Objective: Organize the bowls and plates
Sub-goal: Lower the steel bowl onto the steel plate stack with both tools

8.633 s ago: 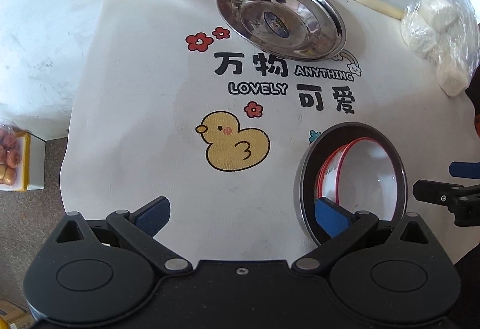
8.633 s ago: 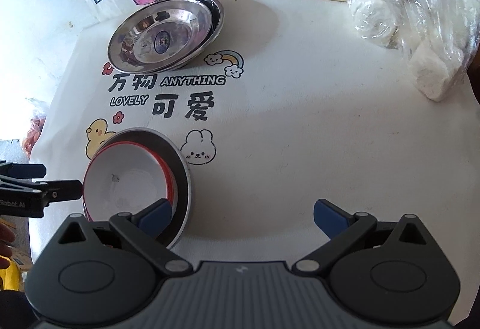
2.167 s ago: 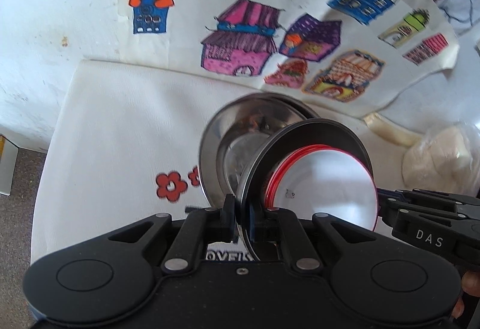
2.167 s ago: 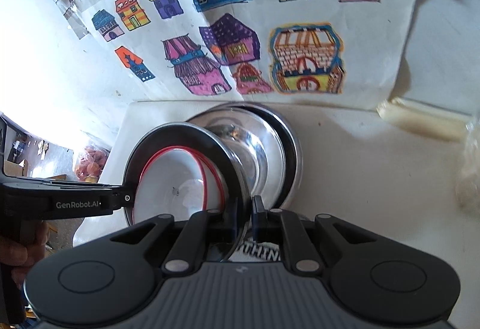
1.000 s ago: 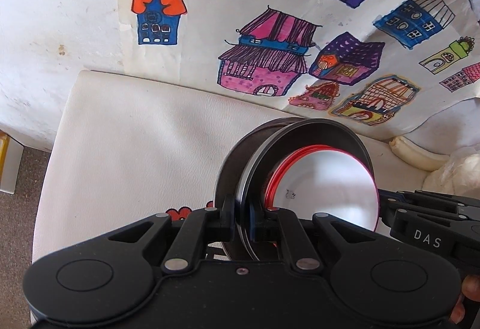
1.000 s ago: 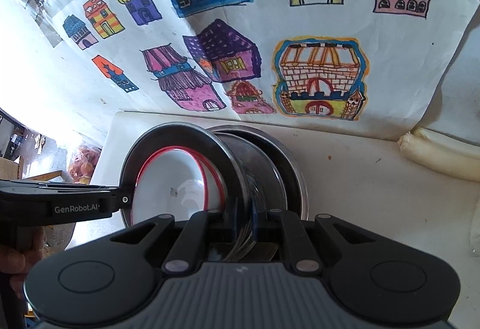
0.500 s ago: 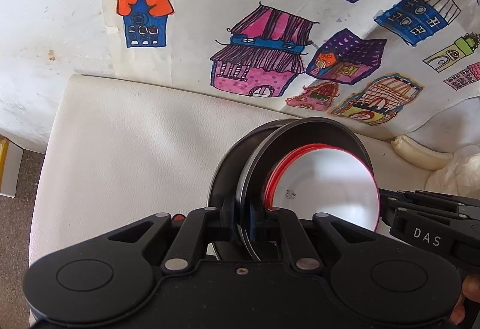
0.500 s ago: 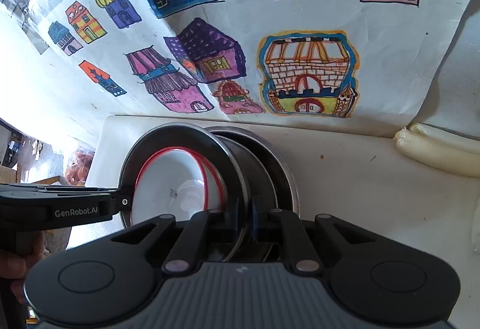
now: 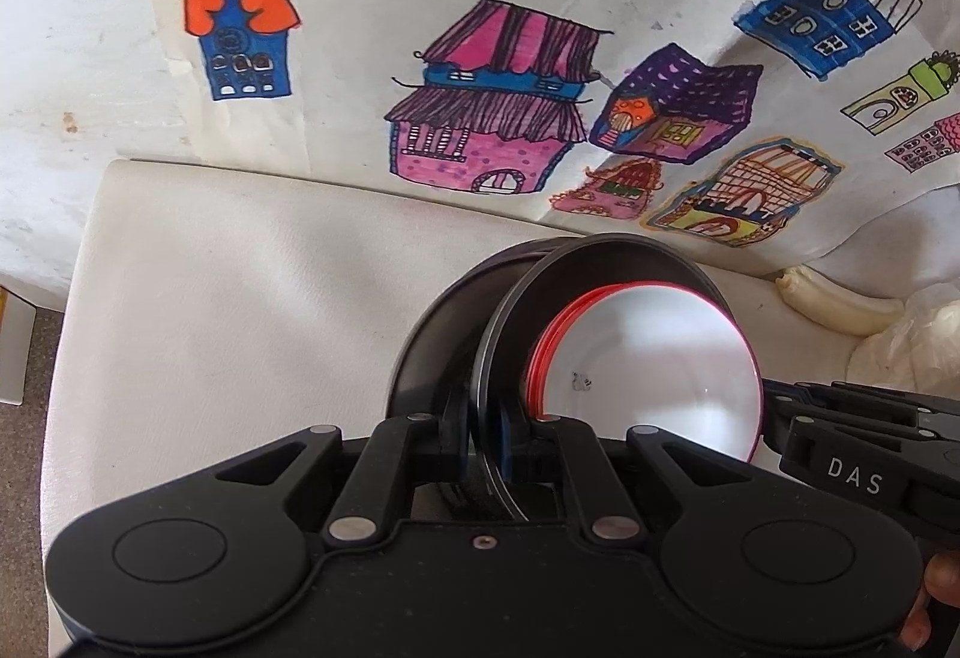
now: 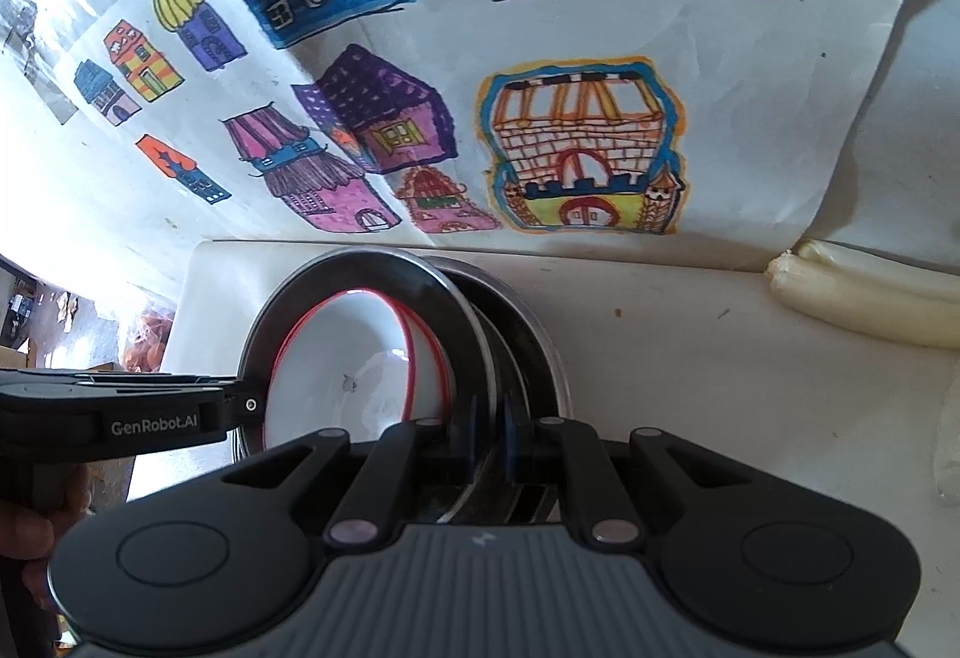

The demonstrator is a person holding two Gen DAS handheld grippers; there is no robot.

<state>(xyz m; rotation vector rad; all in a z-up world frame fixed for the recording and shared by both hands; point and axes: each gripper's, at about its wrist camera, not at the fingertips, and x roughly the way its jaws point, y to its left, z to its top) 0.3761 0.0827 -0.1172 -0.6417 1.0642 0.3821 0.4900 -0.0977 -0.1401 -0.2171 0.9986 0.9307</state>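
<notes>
Left wrist view, left to right: white cloth over the counter, bare on the left half. Drawing sheet of coloured houses lying behind the cloth. Right of centre, steel plate tilted up on edge, white red-rimmed bowl nested inside it. Second steel plate directly behind, on the cloth, mostly hidden. Left tool clamped on the tilted plate's near rim, pads pressed to both faces of the rim. Right tool's black body marked DAS coming in from the right edge, meeting the same plate at its right side. Pale roll and plastic bag further right.

Right wrist view, left to right: hand on the left tool's body, tip against the plate's left rim. Tilted plate with bowl inside, held off the counter. Right tool together on the plate's rim, rim pinched between the blue pads. Second plate lying flat just behind, partly overlapped by the tilted one. Pale roll at far right, well apart from the plates.
</notes>
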